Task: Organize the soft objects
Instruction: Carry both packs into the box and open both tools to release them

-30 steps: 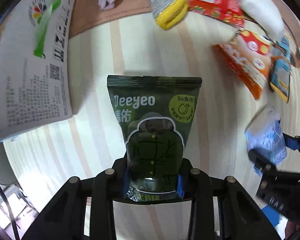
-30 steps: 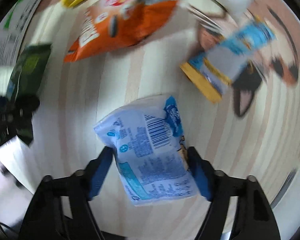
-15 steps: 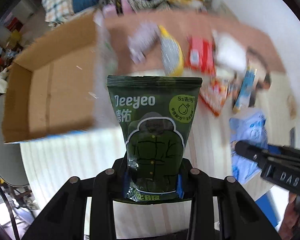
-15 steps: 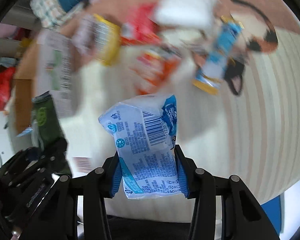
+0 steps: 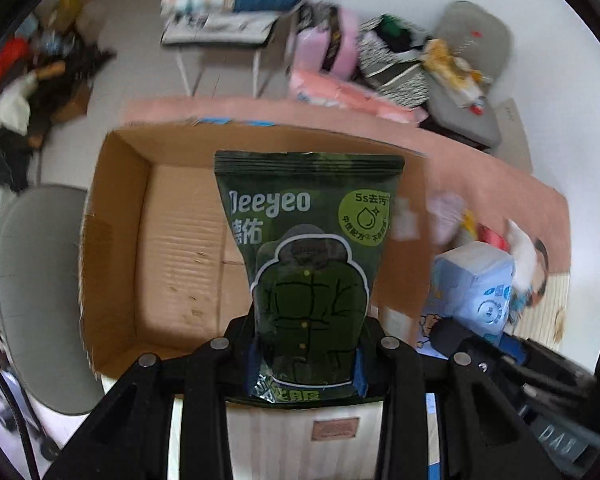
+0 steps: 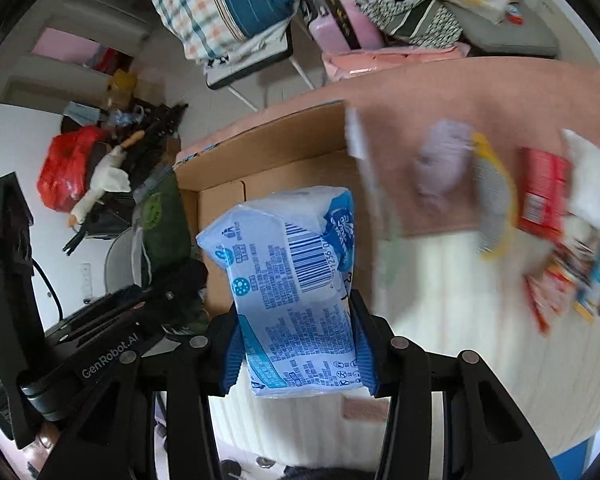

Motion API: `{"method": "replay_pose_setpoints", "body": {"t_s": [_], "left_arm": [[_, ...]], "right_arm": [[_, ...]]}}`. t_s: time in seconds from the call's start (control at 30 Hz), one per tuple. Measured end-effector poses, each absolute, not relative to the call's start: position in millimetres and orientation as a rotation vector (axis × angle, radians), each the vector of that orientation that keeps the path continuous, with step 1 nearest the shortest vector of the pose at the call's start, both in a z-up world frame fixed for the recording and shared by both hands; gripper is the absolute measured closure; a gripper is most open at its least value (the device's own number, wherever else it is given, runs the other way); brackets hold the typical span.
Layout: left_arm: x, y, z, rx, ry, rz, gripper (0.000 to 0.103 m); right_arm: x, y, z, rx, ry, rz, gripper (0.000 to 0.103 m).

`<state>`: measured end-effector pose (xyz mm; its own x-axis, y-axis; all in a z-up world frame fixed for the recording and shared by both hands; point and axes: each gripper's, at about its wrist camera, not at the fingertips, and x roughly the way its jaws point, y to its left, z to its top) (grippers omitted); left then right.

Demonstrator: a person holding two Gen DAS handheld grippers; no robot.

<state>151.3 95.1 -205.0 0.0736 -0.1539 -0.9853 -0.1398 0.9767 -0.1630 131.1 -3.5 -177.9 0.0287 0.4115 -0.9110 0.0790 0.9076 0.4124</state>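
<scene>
A dark green pouch (image 5: 308,256), printed with "Deeyeo" in pale letters, a lime round badge and a drawn padded jacket, is held upright by its lower end, above the near edge of the open cardboard box (image 5: 172,248). Its sealed top edge is flat and uncrumpled. A pale blue and white soft pack (image 6: 294,292), covered in fine print with a barcode near its top, is held upright by its lower sides, just right of the box's right wall; its top is puffed and folded. Beyond the box's right side, more soft things are seen blurred on the tabletop (image 6: 460,312): a lilac cloth (image 6: 440,164), a grey and yellow sponge (image 6: 494,204), a red packet (image 6: 542,196), a white pad (image 6: 592,180).
</scene>
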Motion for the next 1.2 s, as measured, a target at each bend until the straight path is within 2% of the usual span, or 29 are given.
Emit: {"method": "replay_pose_setpoints", "body": {"t_s": [0.03, 0.27, 0.47, 0.57, 0.63, 0.67, 0.77, 0.83, 0.87, 0.9, 0.97, 1.07, 1.2], "left_arm": [[160, 106, -219, -0.261, 1.535, -0.007, 0.071], [210, 140, -296, -0.306, 1.692, -0.029, 0.071], [225, 148, -325, -0.307, 1.767, -0.076, 0.07], [229, 148, -327, -0.274, 1.788, -0.06, 0.07], [229, 150, -326, -0.249, 1.782, -0.037, 0.068], [229, 152, -326, -0.243, 1.778, -0.033, 0.063], [223, 156, -314, -0.211, 1.741, -0.021, 0.043], [217, 158, -302, -0.162, 1.707, -0.003, 0.033], [213, 161, -296, -0.141, 1.687, 0.008, 0.026], [209, 164, -290, -0.129, 1.669, 0.017, 0.018], [198, 171, -279, -0.129, 1.645, 0.029, 0.01], [181, 178, -264, -0.133, 1.607, 0.047, 0.004], [156, 182, -244, -0.129, 1.543, 0.066, 0.003]], "right_arm": [[140, -9, -177, 0.385, 1.546, 0.256, 0.055], [212, 28, -286, 0.295, 1.627, 0.187, 0.055], [223, 43, -322, 0.235, 1.645, 0.159, 0.055], [230, 46, -326, 0.217, 1.643, 0.158, 0.048], [232, 44, -327, 0.208, 1.639, 0.15, 0.034], [232, 42, -328, 0.197, 1.636, 0.138, 0.025], [228, 36, -327, 0.244, 1.645, 0.164, 0.023], [223, 35, -316, 0.226, 1.635, 0.158, 0.017], [219, 34, -310, 0.207, 1.625, 0.151, 0.009], [216, 33, -304, 0.194, 1.621, 0.146, 0.006], [208, 29, -296, 0.182, 1.613, 0.147, 0.0], [199, 27, -280, 0.111, 1.592, 0.138, 0.0], [175, 25, -261, 0.072, 1.568, 0.139, 0.0]]}}
